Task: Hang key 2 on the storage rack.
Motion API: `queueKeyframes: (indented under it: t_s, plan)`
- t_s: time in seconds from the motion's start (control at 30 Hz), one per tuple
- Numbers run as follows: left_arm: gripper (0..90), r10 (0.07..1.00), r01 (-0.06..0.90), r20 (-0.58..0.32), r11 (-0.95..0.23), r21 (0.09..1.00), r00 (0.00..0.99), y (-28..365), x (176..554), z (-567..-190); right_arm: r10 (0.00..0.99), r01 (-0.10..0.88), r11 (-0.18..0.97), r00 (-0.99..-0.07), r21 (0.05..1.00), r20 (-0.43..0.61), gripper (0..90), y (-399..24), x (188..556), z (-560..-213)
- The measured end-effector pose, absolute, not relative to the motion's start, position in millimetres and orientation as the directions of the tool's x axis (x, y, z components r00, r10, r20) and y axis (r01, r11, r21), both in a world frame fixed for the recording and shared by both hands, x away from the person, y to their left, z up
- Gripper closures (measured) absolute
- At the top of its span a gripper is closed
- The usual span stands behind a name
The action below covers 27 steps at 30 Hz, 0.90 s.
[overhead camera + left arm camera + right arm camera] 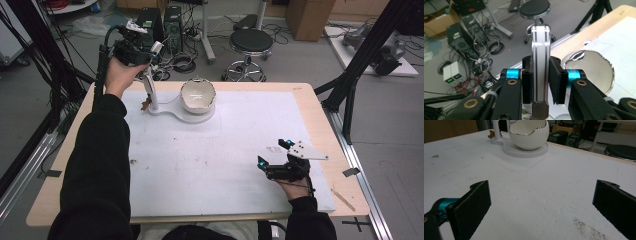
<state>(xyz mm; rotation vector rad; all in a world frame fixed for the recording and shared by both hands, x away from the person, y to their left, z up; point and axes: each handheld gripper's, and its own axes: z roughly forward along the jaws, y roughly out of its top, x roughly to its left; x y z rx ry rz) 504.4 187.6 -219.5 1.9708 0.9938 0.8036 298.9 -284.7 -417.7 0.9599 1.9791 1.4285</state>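
- Nearest the camera in the high view are the person's two black sleeves (95, 170), coming in from the bottom edge over the near side of the table (320, 112).
- At the far left, the left hand (117, 75) is raised above the table's back left corner and holds the left gripper (137, 47).
- In the left gripper view, the left gripper (541, 82) has its jaws drawn in narrow and clamped on an upright white bar with silver edges (540, 57); both black pads (555, 80) press against its sides, and a knurled metal knob (540, 110) sits at the bar's lower end.
- In the high view that bar is the white post (150, 92) standing at the left end of a flat white base (177, 112), with a small brown piece (145, 104) beside its foot.
- Just right of the post, on the round end of the base, sits a white egg-shaped bowl (198, 96) with a jagged silver rim, open at the top; it stands at the back middle of the white mat (200, 165).
- At the right, the right hand (292, 187) holds the right gripper (272, 155) low over the mat's front right part, well apart from the bowl.
- In the right gripper view, the right gripper (541, 205) has its jaws spread wide with bare mat between them, and the bowl (529, 135) stands far ahead on its base (524, 151).
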Motion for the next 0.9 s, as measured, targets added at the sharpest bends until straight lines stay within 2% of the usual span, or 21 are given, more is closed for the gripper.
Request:
queueKeyframes:
  t_s: [0.03,0.13,0.23,0.3,0.37,0.4,0.43,0.53,0.6,0.9]
  plan:
    - [73.0,0.854,0.343,0.198,-0.391,0.854,0.482,188,502,-219,0.786,0.245,0.196,-0.618,0.949,-0.003,0.7,-285,299,-418]
    - [58.4,0.865,0.286,0.230,-0.381,0.879,0.445,187,496,-217,0.787,0.245,0.196,-0.617,0.950,-0.003,0.7,-285,299,-418]
    - [48.4,0.878,0.300,0.173,-0.330,0.895,0.447,190,494,-215,0.787,0.243,0.197,-0.617,0.950,-0.005,0.7,-284,299,-417]
    - [37.1,0.877,0.311,0.141,-0.307,0.899,0.459,192,493,-214,0.787,0.242,0.195,-0.617,0.951,-0.004,0.7,-284,298,-417]
    - [20.1,0.888,0.316,0.146,-0.302,0.900,0.435,192,491,-215,0.788,0.245,0.193,-0.615,0.950,-0.002,0.7,-285,298,-417]
    - [15.2,0.887,0.316,0.134,-0.293,0.902,0.441,193,491,-216,0.788,0.245,0.192,-0.616,0.950,0.000,0.7,-285,298,-417]
    - [15.2,0.886,0.321,0.118,-0.283,0.904,0.449,196,489,-217,0.788,0.248,0.192,-0.616,0.949,0.001,0.7,-285,298,-417]
    - [4.5,0.896,0.354,0.090,-0.262,0.898,0.435,201,487,-220,0.788,0.245,0.195,-0.615,0.950,-0.003,0.7,-285,298,-417]
    - [1.7,0.897,0.370,0.080,-0.259,0.892,0.435,207,485,-223,0.788,0.246,0.194,-0.615,0.950,-0.001,0.7,-285,298,-418]
    - [1.6,0.895,0.366,0.057,-0.239,0.899,0.443,230,468,-228,0.786,0.244,0.201,-0.618,0.949,-0.008,0.7,-283,299,-418]
